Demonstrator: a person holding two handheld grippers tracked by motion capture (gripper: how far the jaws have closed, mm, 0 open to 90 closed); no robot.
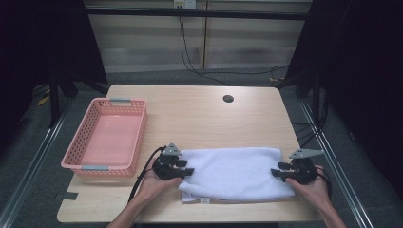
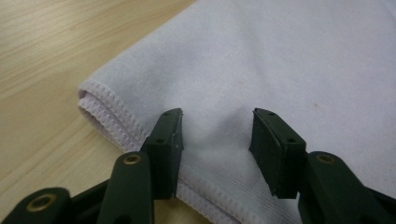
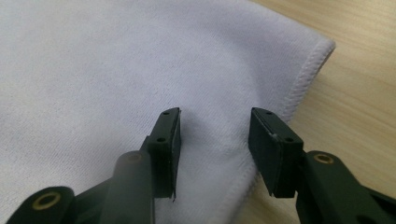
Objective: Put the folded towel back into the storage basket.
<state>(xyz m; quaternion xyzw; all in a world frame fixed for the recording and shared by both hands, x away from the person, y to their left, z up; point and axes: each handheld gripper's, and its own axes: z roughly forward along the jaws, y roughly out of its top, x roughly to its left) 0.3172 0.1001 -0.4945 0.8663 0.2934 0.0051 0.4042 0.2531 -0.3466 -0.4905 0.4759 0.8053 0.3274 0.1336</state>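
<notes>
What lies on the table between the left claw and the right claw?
In the high view, the folded white towel spans the whole stretch from the left claw to the right claw; nothing else lies there.

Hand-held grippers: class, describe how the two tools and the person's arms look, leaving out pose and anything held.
Each hand-held gripper, left and right, is black, with a grey three-cornered plate on top. The gripper views show flat rectangular black pads on arms with brass-coloured rivets. A black cable trails from the left one. The forearms are bare, with no sleeves in view.
</notes>
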